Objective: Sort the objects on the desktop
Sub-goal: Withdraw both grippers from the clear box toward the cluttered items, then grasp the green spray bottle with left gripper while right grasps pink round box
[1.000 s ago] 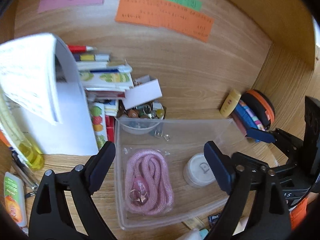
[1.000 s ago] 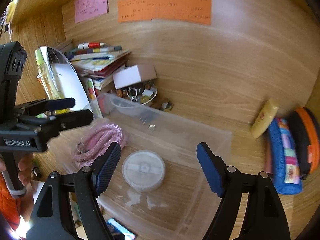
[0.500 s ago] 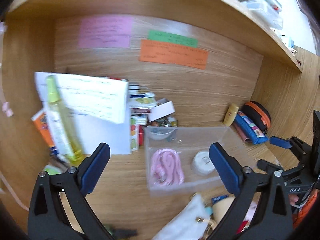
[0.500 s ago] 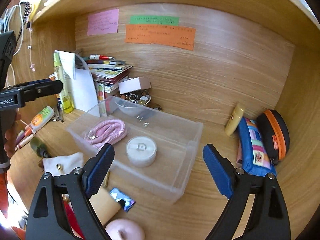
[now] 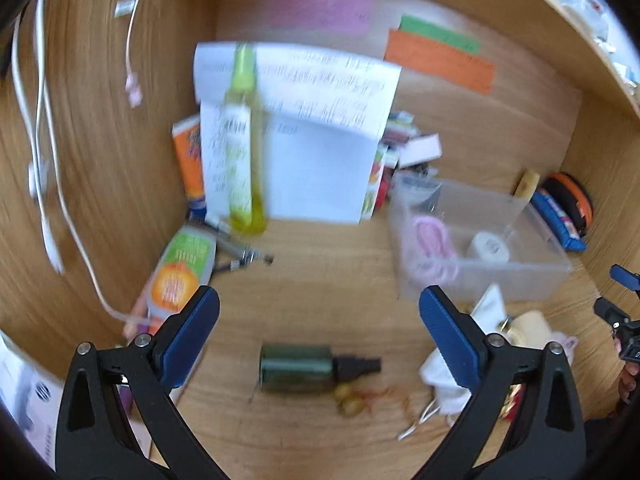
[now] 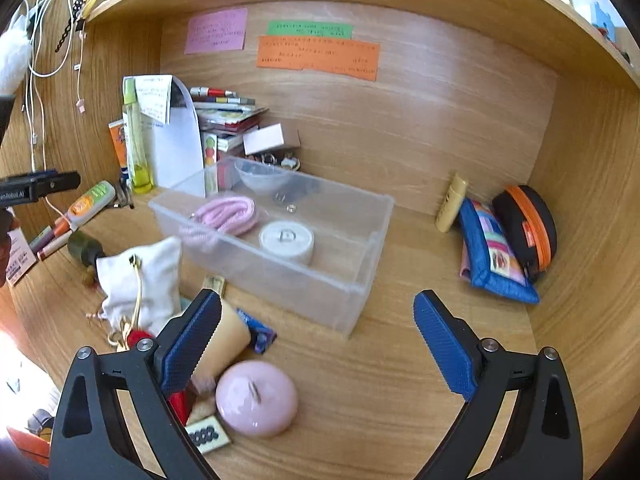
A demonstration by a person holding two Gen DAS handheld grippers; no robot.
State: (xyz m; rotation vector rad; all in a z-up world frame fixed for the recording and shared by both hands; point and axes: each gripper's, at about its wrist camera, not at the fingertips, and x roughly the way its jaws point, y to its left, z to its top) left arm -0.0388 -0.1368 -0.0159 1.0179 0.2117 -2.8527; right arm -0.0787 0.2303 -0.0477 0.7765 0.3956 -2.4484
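A clear plastic box (image 6: 362, 280) stands mid-desk and holds a pink cord (image 6: 228, 210) and a white round tin (image 6: 286, 240). The box also shows at the right of the left wrist view (image 5: 532, 276). My left gripper (image 5: 320, 340) is open and empty, above a dark green spray bottle (image 5: 304, 366) that lies on its side. My right gripper (image 6: 316, 338) is open and empty, in front of the box. A pink round case (image 6: 256, 398), a white drawstring pouch (image 6: 148, 276) and small cards lie by its left finger.
A yellow bottle (image 5: 242, 140), folded paper (image 5: 316, 128) and stacked books (image 6: 228, 116) stand at the back left. An orange-green tube (image 5: 180, 276) and pens lie left. A blue pouch (image 6: 490, 256), orange-black case (image 6: 528, 228) and yellow tube (image 6: 452, 202) lie right. Cables hang on the left wall (image 5: 44, 128).
Both grippers have pulled back from the box. The left one swung left and down, bringing the green bottle into view. Both stay open.
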